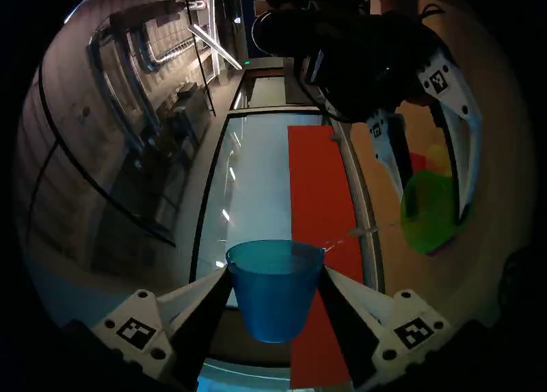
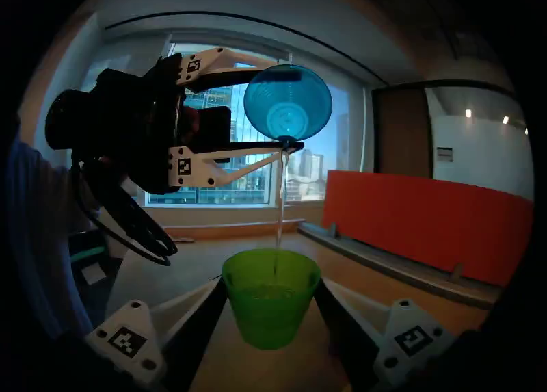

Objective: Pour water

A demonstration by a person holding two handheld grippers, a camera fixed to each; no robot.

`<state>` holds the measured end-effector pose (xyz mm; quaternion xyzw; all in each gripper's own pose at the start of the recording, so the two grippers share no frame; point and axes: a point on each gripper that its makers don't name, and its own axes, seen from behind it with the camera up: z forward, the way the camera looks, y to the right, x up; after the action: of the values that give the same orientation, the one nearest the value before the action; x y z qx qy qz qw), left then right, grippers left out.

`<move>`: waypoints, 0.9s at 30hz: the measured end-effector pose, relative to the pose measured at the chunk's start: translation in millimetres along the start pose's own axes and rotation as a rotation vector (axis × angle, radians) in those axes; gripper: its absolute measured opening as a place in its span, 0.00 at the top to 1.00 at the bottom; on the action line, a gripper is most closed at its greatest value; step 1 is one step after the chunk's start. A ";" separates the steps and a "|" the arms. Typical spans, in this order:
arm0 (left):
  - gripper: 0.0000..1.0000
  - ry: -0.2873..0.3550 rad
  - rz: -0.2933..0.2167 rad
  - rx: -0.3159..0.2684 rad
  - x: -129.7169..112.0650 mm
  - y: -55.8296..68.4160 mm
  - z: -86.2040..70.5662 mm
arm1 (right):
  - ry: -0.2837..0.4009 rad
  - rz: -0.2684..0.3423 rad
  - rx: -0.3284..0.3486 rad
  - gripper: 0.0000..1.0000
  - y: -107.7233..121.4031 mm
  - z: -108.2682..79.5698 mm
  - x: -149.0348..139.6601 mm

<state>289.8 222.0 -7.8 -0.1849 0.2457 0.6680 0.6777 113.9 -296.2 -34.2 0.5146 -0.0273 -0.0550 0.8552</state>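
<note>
One glossy blue cup (image 1: 275, 293) trickles into translucent green cup (image 2: 271, 310).

A high-rise office: a broad window (image 2: 331, 163) onto city towers, an orange partition (image 2: 424, 214), a pale wooden surface (image 2: 198, 258).

Your frames are dim and backlit: daylight through the tall glass window (image 2: 321, 173) silhouettes foregrounds (fisheye edges bend).
</note>
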 end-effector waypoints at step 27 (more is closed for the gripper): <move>0.15 -0.007 -0.130 0.007 -10.5 -3.1 4.5 | 0.006 0.000 -0.008 0.10 0.9 -0.2 1.5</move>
<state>293.5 215.9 1.7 -0.1955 0.2331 0.6222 0.7213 115.5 -295.8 -33.6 0.5112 -0.0242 -0.0536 0.8575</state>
